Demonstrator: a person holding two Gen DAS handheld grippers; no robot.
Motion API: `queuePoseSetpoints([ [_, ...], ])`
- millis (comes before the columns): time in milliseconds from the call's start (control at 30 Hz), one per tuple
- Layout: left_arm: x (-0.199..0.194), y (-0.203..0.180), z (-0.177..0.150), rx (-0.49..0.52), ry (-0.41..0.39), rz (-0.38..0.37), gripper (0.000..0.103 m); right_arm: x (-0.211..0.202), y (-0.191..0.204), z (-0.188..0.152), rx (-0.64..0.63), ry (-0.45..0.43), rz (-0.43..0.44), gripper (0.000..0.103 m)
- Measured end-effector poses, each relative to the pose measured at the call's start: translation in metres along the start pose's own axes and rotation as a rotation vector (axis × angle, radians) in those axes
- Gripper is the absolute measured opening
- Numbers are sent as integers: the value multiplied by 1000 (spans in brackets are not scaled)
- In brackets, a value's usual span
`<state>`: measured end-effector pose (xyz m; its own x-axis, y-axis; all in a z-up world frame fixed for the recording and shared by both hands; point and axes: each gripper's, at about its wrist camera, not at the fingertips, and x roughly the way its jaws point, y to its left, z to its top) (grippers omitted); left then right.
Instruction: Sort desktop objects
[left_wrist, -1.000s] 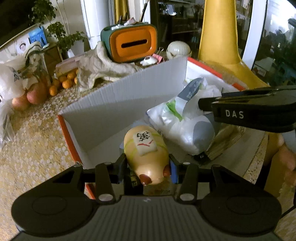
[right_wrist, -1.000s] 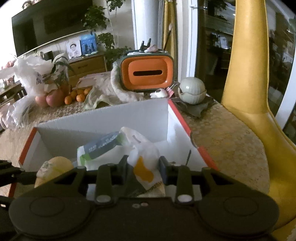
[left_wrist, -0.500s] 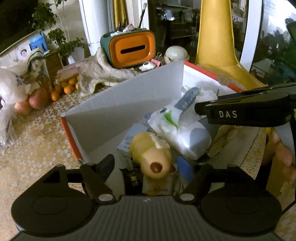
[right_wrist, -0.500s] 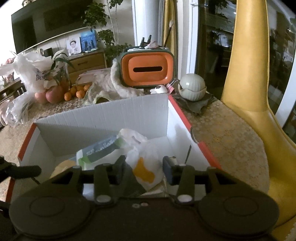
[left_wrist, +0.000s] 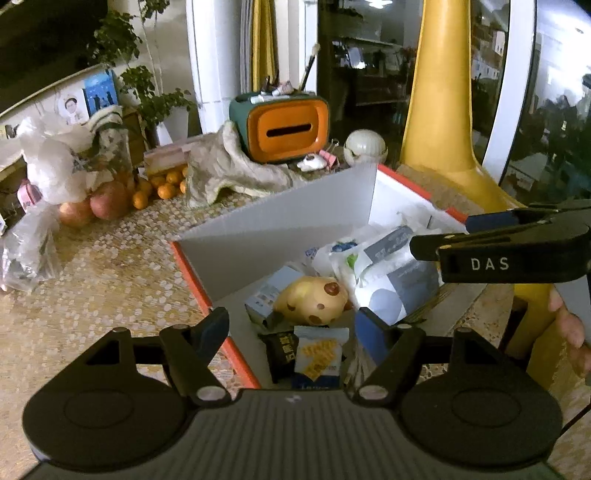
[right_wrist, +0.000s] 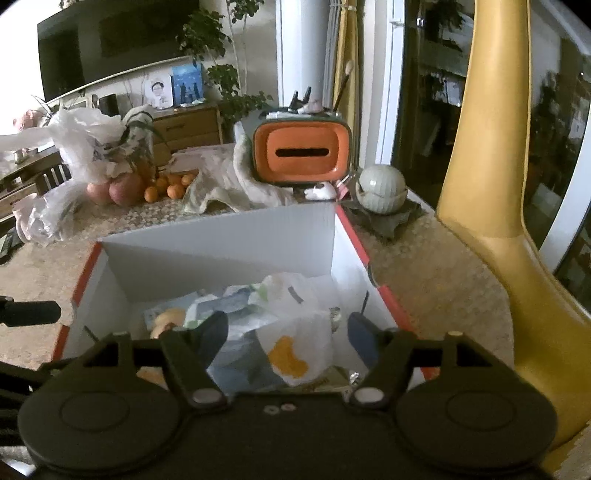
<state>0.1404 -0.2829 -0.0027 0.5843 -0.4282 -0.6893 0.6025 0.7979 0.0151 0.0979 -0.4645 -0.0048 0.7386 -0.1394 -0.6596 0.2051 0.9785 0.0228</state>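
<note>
Drop step looks done: your left gripper (left_wrist: 291, 330) and right gripper (right_wrist: 288, 338) jaws both spread, empty; yellow spotted plastic toy (left_wrist: 312, 301) lies in white corrugated orange-rimmed box (left_wrist: 280, 221) just ahead. Next grab needs fresh desktop item.

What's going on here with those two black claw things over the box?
A person is sorting table clutter into a white box with a handheld gripper in each hand. The left gripper and right gripper are both open and empty above it. A yellow pig-shaped toy and a white plastic bag lie inside.

box (left_wrist: 295, 206): white, orange rim | toy (left_wrist: 312, 301): yellow, brown spots | tissue holder (left_wrist: 284, 129): orange face, green shell | desk (left_wrist: 103, 280): beige speckle
</note>
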Motion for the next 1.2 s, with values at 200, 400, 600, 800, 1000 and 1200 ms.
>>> queuePoseSetpoints([
  [200,-27,5,-1,-22,-42,5,75,-26,12,0,-32,-16,24,73],
  [400,-48,10,-9,-41,-62,-1,80,-52,25,-8,-54,-32,66,76],
  [600,-64,17,-23,-73,-71,7,86,-72,34,-14,-64,-53,92,80],
  [800,-75,25,-35,-117,-95,48,103,-87,36,-24,-46,-59,109,82],
  [1000,-88,22,-47,-119,-113,37,103,-102,35,-39,-15,-64,130,83],
  [1200,-100,16,-61,-128,-124,25,103,-116,34,-51,2,-77,122,83],
])
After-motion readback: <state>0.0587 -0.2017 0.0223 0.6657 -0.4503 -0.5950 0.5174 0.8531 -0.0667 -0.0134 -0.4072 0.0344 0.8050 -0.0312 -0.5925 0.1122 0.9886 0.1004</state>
